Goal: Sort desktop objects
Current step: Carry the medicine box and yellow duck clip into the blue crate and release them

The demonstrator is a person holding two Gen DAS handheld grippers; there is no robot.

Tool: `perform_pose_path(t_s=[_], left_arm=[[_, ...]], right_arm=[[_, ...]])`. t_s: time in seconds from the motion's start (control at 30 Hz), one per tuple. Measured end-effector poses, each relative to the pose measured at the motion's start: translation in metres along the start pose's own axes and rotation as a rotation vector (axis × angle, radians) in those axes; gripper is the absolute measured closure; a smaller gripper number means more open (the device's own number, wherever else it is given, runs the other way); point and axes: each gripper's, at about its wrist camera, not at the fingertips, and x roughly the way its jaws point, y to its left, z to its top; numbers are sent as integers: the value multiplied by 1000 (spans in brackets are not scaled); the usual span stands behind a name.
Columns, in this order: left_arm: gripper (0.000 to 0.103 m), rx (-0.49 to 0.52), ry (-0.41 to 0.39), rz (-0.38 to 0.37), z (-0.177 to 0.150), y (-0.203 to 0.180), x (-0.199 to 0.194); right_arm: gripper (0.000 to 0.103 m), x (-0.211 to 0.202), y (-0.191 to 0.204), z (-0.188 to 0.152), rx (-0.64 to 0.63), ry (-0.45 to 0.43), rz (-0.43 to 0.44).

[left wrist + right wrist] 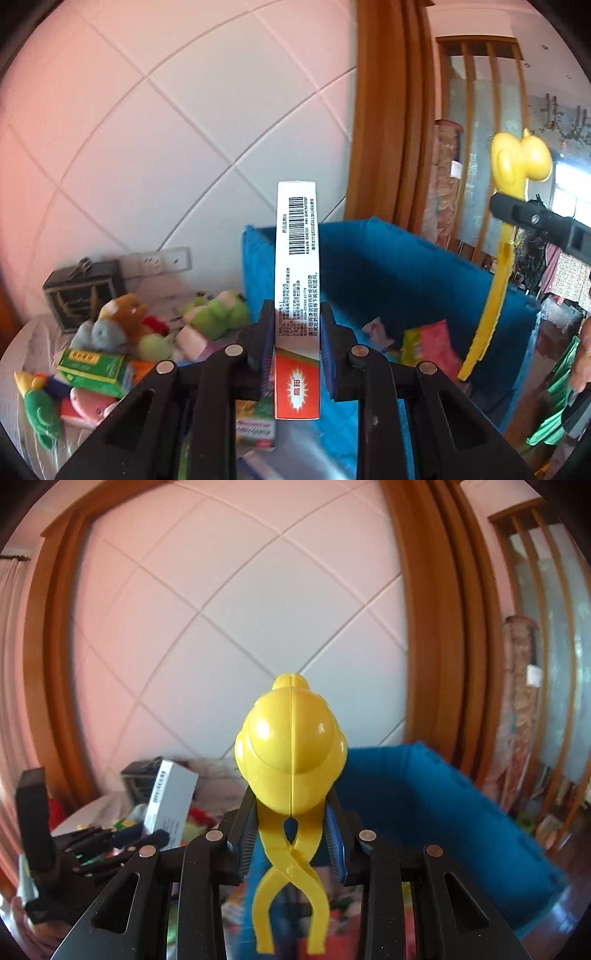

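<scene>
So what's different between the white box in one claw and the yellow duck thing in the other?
The medicine box is flat, straight-edged, white and printed with a barcode; the yellow duck tongs are rounded, glossy plastic with two crossing handles hanging down. The left gripper pinches the box low on its narrow sides; the right gripper clamps the tongs under the duck head. Both are held upright near the blue bin.

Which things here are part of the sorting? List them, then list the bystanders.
Sorting:
- medicine box in left gripper
- yellow duck tongs in right gripper
- blue bin
- plush toys
- green box

Bystanders:
- wall socket
- wooden door frame
</scene>
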Motion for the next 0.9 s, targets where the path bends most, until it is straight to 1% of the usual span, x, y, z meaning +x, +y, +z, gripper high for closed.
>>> perform_pose_path(t_s=[0.1, 0.17, 0.27, 0.37, 0.4, 0.5, 0.53, 0.7, 0.9], left_arm=[[81, 3, 2, -43, 17, -38, 12], [81, 5, 10, -66, 25, -63, 21], [81, 14, 47, -100, 32, -98, 36], [81, 46, 87, -92, 29, -125, 50], [81, 62, 115, -89, 28, -134, 59], [81, 78, 180, -80, 23, -145, 72], [81, 80, 192, -75, 21, -145, 75], [81, 96, 216, -64, 16, -147, 80], [81, 95, 227, -53, 17, -145, 81]], right_arm=[[71, 1, -29, 5, -10, -5, -61], [71, 5, -48, 3, -30, 10, -100], [71, 13, -69, -7, -31, 42, -107], [71, 13, -92, -16, 0, 69, -83], [71, 15, -98, -20, 14, 81, -69], [71, 28, -110, -34, 53, 134, -26], [71, 33, -114, -38, 63, 155, -24], [71, 49, -133, -50, 110, 207, -59], [71, 58, -133, -51, 92, 241, -105]])
